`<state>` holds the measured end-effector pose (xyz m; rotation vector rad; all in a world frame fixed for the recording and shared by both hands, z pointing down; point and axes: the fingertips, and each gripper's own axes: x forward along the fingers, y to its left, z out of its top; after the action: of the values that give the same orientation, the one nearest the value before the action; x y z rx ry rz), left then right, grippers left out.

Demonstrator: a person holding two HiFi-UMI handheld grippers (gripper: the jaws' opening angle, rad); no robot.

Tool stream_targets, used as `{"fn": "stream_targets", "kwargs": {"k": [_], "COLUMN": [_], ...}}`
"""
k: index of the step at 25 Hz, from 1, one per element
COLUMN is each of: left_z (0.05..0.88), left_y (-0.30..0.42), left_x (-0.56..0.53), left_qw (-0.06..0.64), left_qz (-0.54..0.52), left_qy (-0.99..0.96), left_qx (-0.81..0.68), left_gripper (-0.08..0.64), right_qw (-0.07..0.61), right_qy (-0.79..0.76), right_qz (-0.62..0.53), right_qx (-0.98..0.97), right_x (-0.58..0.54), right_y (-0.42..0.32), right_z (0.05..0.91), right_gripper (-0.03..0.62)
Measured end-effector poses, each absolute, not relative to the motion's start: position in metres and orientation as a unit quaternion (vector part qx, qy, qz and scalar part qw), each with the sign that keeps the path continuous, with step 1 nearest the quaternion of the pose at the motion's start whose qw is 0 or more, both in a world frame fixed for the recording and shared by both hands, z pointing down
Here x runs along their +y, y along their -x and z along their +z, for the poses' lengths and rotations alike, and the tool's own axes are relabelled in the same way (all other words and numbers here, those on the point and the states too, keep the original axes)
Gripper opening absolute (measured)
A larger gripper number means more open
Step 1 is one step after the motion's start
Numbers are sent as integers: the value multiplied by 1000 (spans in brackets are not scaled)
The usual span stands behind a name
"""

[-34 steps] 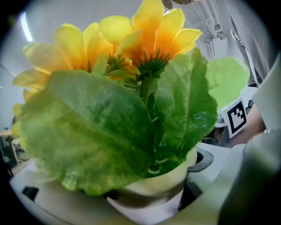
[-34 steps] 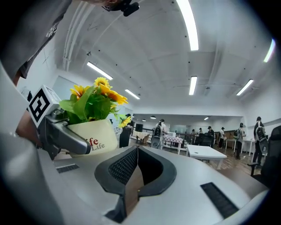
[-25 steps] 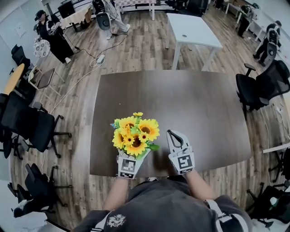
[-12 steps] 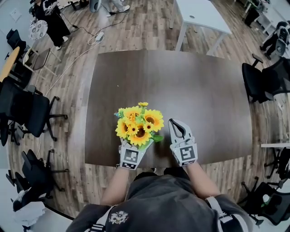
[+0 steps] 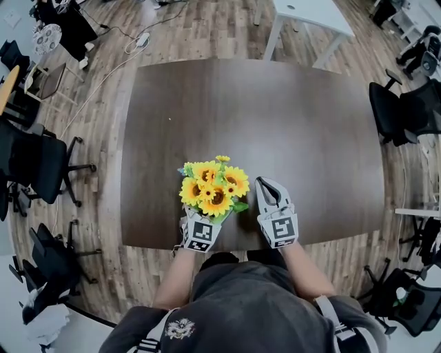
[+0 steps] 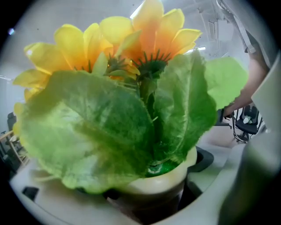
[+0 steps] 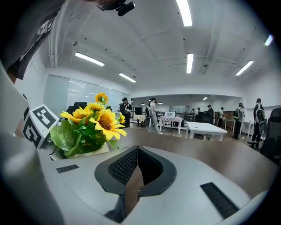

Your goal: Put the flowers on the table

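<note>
A bunch of yellow sunflowers (image 5: 212,186) with green leaves stands in a small cream pot (image 6: 169,179). It is over the dark brown table (image 5: 275,117), near the table's front edge. My left gripper (image 5: 204,225) is shut on the pot, and the blooms hide its jaws from above. The leaves (image 6: 109,132) fill the left gripper view. Whether the pot rests on the tabletop cannot be told. Just right of the flowers, my right gripper (image 5: 262,183) is shut with nothing in it. In the right gripper view the flowers (image 7: 90,121) show at the left.
Black office chairs (image 5: 38,165) stand to the left of the table, and others (image 5: 406,110) to its right. A white table (image 5: 306,14) stands beyond the far edge. Cables (image 5: 103,72) trail over the wooden floor. People (image 7: 153,114) stand in the far room.
The head view has tipped further down, so the table sits higher in the picture. Both grippers and the flowers keep about the same place at the table's front edge.
</note>
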<state>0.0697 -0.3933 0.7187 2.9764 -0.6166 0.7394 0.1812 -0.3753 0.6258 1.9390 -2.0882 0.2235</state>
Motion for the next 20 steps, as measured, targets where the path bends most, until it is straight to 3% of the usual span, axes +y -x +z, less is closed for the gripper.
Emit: {"fn": "stream_targets", "kwargs": {"k": [10, 20], "left_z": [751, 758], "left_y": [-71, -78], "left_x": [-395, -407], "left_qw": [7, 54], "left_qz": [267, 265], "left_qy": [-945, -943], "left_qx": [-187, -195], "left_gripper": [557, 558], "right_qw": [144, 149], "right_qy": [-676, -679], "right_qz": [92, 99], "right_qx": [-716, -712], "right_x": [-377, -376], "right_y": [-185, -200], "right_z": [648, 655], "right_gripper": [23, 23]}}
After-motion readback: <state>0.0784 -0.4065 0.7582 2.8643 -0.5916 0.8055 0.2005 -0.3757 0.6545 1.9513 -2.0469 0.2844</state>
